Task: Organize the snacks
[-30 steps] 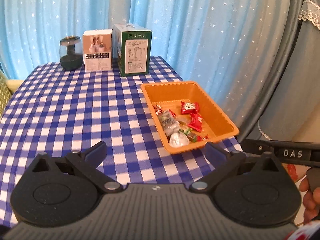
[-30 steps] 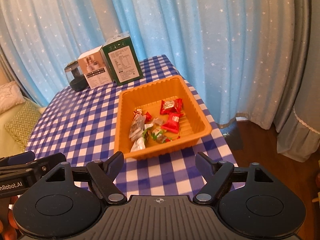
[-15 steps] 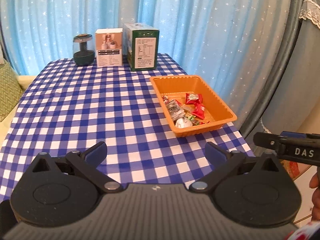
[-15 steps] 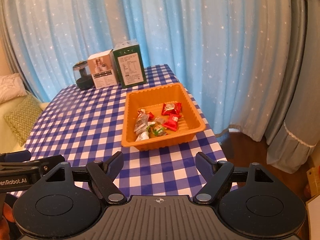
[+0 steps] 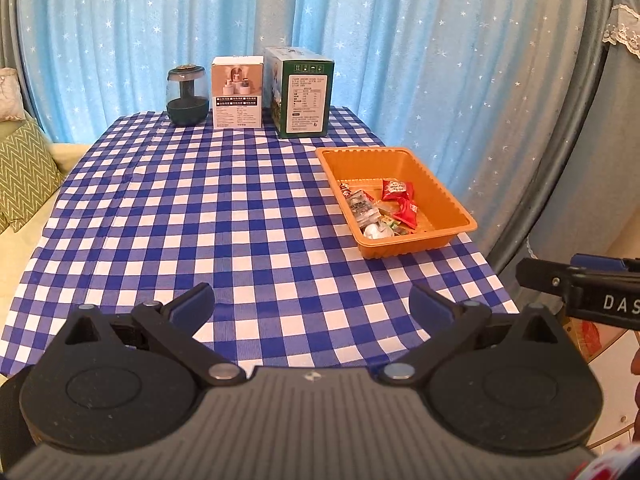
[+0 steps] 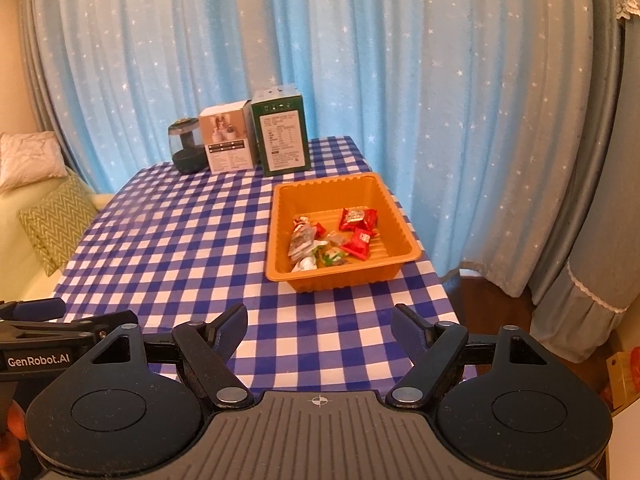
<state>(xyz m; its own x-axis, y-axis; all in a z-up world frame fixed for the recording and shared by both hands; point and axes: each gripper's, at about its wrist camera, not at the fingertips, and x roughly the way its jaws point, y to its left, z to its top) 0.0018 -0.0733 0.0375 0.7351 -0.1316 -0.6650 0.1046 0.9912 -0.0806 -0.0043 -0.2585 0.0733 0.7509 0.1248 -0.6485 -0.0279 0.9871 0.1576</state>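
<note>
Three things line the bench's (image 5: 200, 216) far edge: dark jar (image 5: 187, 96), white box (image 5: 237, 98), green box (image 5: 302, 94). Wrapped snacks (image 6: 334, 238), red and clear, lie in the orange tray (image 6: 384, 270) near the right edge. Left gripper (image 5: 310, 308) and right gripper (image 6: 318, 326) hover spread, empty

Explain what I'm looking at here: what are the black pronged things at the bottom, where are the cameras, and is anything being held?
Each picture comes from a fisheye camera mounted on a hand-held grasping tool, looking forward along its two fingers. The black shapes at the bottom are the tools themselves: the left tool in one view, the right tool in the other. Both are open and hold nothing. Ahead is a table with a blue checked cloth. On its right side sits an orange tray holding wrapped snacks. At the far edge stand a dark glass jar, a white box and a green box. Each view also catches the other tool at its edge.
</note>
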